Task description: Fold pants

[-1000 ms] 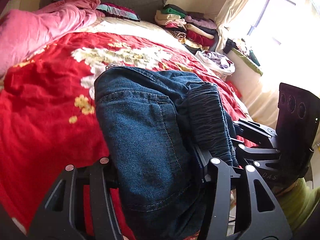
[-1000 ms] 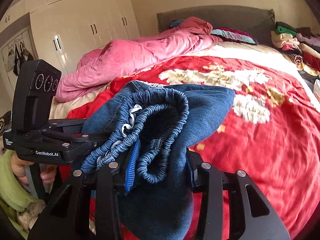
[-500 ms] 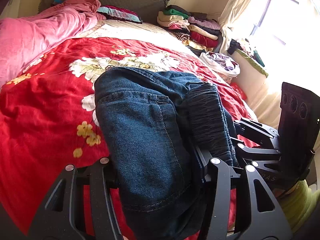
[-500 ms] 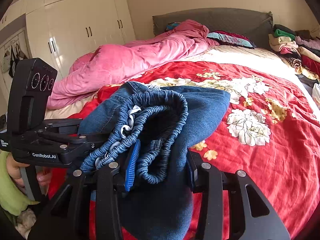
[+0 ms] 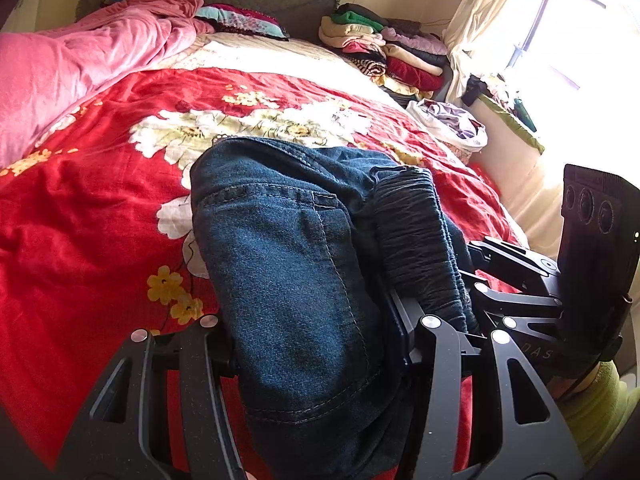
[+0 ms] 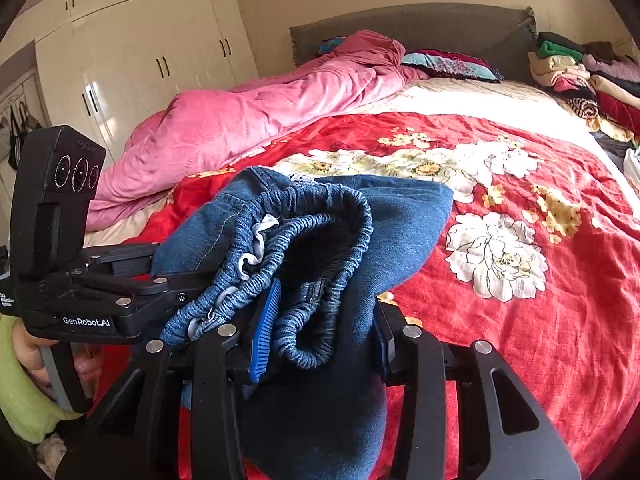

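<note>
Between both grippers, above the red floral bedspread (image 5: 80, 240), hang the denim pants (image 5: 296, 280), bunched at the waist. Left gripper (image 5: 320, 344) is clamped on a thick fold of denim with a stitched pocket seam; right gripper (image 6: 316, 340) is clamped on the gathered elastic waistband (image 6: 304, 232), white drawstring (image 6: 256, 248) poking out. Each gripper shows in the other's view, just beside it, fingers into the same bundle.

Hidden: fingertips of both grippers are buried in cloth; only a blue ribbed pad (image 6: 266, 328) shows on the right gripper. Pant legs drop below the frame edge in both views, lower ends cut off. Holder's hand (image 6: 36, 356) with a green sleeve is partly behind the left gripper's handle.

Writing: "GenRobot.AI" on the left gripper body in the right wrist view; partial "DAS" on the right gripper in the left wrist view, rest unreadable.

Room: wide bare stretch of bedspread ahead. Pink duvet (image 6: 248, 120) along the left side, stacked folded clothes (image 5: 384, 52) at the far right corner by the headboard (image 6: 420, 28), wardrobe (image 6: 140, 64) beyond the left edge.
</note>
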`<state>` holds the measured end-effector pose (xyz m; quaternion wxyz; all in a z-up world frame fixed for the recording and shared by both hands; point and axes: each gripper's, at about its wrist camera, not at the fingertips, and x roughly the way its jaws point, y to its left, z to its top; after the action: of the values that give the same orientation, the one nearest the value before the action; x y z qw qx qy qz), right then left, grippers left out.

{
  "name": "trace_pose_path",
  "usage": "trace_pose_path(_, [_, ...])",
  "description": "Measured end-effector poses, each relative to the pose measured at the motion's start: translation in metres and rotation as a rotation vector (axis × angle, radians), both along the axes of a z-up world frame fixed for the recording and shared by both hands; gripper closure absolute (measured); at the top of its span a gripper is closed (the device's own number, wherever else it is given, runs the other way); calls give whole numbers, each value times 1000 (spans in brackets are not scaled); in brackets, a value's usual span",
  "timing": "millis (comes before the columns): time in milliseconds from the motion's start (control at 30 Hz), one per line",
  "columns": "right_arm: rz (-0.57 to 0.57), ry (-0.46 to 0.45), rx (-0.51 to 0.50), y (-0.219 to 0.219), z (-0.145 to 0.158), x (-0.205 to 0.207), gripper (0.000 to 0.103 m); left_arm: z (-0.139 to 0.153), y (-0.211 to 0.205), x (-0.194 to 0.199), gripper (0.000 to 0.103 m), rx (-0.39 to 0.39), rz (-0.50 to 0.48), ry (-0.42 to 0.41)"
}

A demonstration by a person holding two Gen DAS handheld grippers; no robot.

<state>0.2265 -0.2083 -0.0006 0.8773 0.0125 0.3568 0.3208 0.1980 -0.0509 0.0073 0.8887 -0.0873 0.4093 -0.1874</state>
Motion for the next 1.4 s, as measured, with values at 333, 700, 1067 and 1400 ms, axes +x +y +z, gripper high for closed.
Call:
trace_pose_path(333, [-39, 85, -27, -3, -24, 10, 58, -27, 3, 6, 53, 6, 10, 61])
trace_pose_path(700, [-100, 175, -46, -12, -50, 18, 44, -50, 9, 7, 46, -11, 22, 112])
trace_pose_path(1067, [-128, 163, -66, -11, -46, 16, 38, -49, 9, 7, 45, -10, 22, 112])
trace_pose_path(1400, [-175, 122, -105, -14, -36, 9, 28, -45, 9, 4, 39, 1, 23, 104])
